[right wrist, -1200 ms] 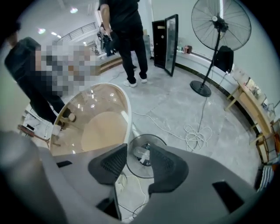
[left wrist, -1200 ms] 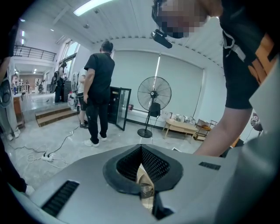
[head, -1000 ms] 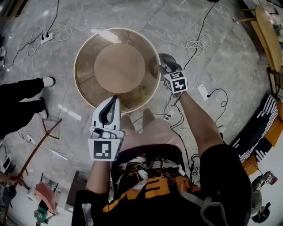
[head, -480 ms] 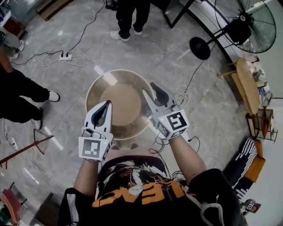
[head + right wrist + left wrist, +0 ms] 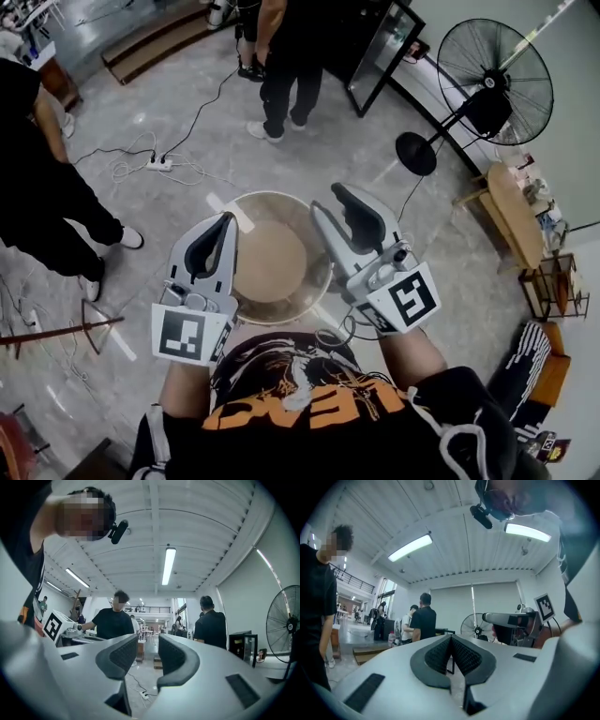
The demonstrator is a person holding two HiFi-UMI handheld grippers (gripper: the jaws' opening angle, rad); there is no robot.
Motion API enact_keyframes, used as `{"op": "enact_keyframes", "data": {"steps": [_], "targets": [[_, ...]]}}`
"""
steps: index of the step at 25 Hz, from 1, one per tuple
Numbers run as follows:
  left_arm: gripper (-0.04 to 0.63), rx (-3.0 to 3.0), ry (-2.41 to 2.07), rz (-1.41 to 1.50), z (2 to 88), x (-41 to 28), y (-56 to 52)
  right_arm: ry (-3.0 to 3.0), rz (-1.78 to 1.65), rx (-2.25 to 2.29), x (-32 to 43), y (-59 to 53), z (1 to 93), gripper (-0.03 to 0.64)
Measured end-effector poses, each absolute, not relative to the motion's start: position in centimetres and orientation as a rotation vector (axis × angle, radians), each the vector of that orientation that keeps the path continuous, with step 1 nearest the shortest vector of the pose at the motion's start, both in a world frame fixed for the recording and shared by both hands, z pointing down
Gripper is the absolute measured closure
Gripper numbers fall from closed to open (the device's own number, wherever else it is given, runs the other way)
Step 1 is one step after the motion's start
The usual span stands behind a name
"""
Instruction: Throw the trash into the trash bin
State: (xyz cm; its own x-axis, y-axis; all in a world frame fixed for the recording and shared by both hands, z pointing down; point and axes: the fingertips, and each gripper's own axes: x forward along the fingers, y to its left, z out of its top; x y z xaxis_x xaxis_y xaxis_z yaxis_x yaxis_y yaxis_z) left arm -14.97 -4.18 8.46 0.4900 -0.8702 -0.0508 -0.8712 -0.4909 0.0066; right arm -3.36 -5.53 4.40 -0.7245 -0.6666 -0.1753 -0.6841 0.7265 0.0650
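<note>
Left claw (image 5: 226,221), pads pressed together on nothing, has lifted clear of the round translucent brown trash bin (image 5: 272,208) standing on the grey floor (image 5: 319,150) below. Right claw (image 5: 330,199) rose too, jaws apart, narrowing, empty. Likely the trash is already dropped (neither grip carries any). Upright and pale-rimmed, the bin hides its contents in dimness.

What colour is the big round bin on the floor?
The bin is light brown; the head view shows it best.
</note>
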Motion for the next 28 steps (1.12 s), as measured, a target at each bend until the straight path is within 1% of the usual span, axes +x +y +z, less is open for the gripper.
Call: {"op": "enact_keyframes", "data": {"steps": [4,10,25,28], "targets": [[0.572,-2.644,1.527,0.13,5.1,-14.8,-1.9,2.797,0.205,-1.068,-4.1,-3.4,3.8,0.492],[0.572,-2.648,1.511,0.081,5.4,-14.4,-0.4,2.786,0.163,-1.069,-4.4,-2.3,4.0,0.522],[0.572,-2.698,1.492,0.094,4.7,-11.9,-0.7,2.792,0.158,-1.117,-2.8,-2.5,4.7,0.534],[0.572,-2.701,1.485,0.09,4.7,-11.3,-1.0,2.759,0.132,-1.125,-2.3,-2.8,3.9,0.554]]}}
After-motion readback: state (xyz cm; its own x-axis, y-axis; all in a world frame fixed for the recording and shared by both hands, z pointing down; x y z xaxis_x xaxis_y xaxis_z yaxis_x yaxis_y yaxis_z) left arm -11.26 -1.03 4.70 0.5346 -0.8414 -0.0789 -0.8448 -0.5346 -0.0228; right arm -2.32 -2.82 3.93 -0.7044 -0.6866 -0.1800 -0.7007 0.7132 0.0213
